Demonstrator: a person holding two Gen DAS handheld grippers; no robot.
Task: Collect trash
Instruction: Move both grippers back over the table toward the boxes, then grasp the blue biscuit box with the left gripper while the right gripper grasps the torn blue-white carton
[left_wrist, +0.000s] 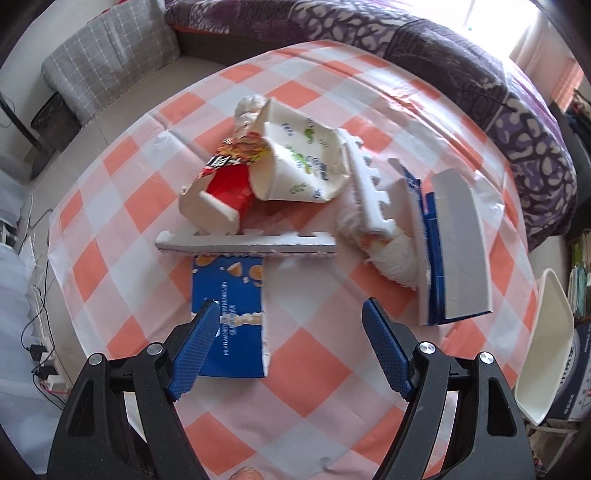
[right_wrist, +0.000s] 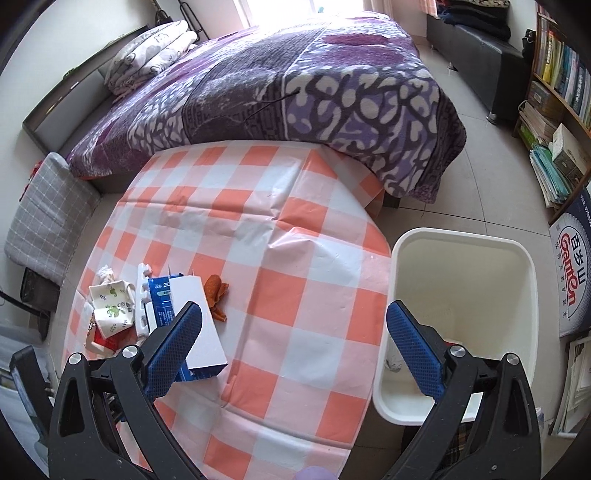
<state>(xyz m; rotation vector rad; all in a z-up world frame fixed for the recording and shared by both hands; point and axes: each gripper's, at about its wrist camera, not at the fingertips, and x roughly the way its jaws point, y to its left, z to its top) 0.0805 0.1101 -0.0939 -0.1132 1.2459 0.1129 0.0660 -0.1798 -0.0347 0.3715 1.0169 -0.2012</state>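
Trash lies on the checked table (left_wrist: 306, 365): a flat blue carton piece (left_wrist: 236, 295), a white foam strip (left_wrist: 247, 245), a torn paper cup (left_wrist: 299, 162), a red snack wrapper (left_wrist: 232, 184), crumpled tissue (left_wrist: 391, 254) and a blue-and-white box (left_wrist: 454, 247). My left gripper (left_wrist: 291, 325) is open just above the blue carton piece, its left finger over it. My right gripper (right_wrist: 295, 332) is open and empty over the table, with the box (right_wrist: 199, 332) at its left finger. An orange peel (right_wrist: 216, 295) lies nearby. The white bin (right_wrist: 461, 317) stands beside the table at the right.
A bed with a purple blanket (right_wrist: 295, 92) borders the table's far side. A grey cushion (left_wrist: 107, 62) sits at the left. Bookshelves (right_wrist: 554, 92) and a Ganten carton (right_wrist: 572, 280) stand right of the bin. Cables (left_wrist: 40, 332) lie on the floor at the left.
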